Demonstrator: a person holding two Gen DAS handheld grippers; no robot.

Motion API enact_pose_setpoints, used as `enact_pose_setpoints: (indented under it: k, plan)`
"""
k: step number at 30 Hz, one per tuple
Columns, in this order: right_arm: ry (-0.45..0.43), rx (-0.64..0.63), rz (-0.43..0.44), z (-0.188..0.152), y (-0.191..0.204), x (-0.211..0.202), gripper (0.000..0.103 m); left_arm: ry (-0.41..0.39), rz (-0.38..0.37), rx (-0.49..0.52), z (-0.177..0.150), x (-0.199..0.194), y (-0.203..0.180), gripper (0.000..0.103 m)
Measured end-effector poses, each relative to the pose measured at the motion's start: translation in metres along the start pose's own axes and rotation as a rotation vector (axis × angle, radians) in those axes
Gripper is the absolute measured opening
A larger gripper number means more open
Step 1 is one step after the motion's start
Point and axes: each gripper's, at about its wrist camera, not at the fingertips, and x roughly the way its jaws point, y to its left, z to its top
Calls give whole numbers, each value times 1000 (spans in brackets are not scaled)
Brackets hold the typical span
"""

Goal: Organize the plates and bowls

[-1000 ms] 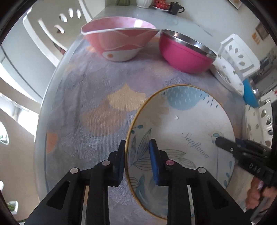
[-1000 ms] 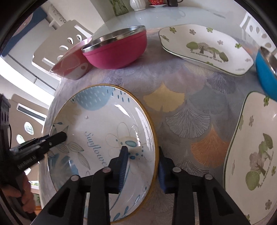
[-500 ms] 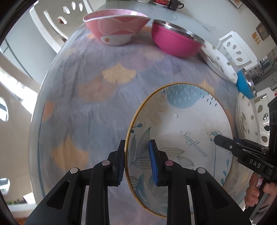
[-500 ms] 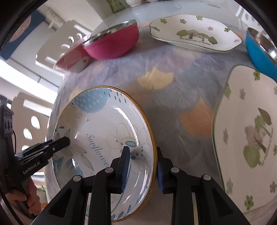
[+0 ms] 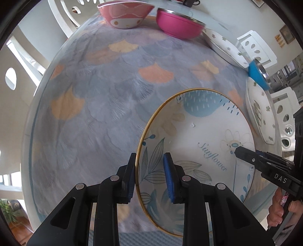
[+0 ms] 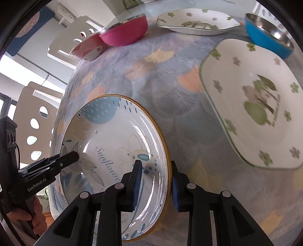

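A round gold-rimmed "Sunflower" plate [image 5: 198, 132] is held above the table between both grippers; it also shows in the right wrist view [image 6: 113, 136]. My left gripper [image 5: 150, 176] is shut on its left rim. My right gripper [image 6: 155, 179] is shut on its right rim, and appears in the left wrist view [image 5: 246, 155]. A pink cartoon bowl [image 5: 126, 16], a magenta steel bowl [image 5: 178, 24], a blue steel bowl [image 6: 269, 36] and two white tree-print square plates [image 6: 255, 102] [image 6: 197, 23] stand on the table.
The round table carries a grey-blue fan-pattern cloth [image 5: 106, 90]. White cut-out chairs [image 6: 75, 37] stand around it. The left gripper's body [image 6: 37, 176] and hand show at the right wrist view's left edge.
Both grippers have lifted the Sunflower plate up and back toward the near side; the bowls and square plates look farther away. The grips are unchanged.
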Motion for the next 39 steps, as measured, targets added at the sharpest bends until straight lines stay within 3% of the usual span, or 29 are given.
enact_pose_setpoints:
  k: [15,20,24,33,35,39]
  plan:
    - [15,58,7,-12,-9,-1,28,9,20,25,-12,6,-19,24]
    - [9,59,28,-12,-10,1,28,-4,39,85,-18,8,-26,33]
    - [7,57,40,-16,-12,0,30,7,9,29,-17,9,-20,37]
    - [25,-16,78,-16,-1,2,58,12,7,-3,-18,10,-20,41]
    - [34,-30,94,-14,4,4,74,19,2,6,-18,12,-23,48]
    - [61,-58,121,-11,10,9,88,46,43,84,-18,18,-42,76]
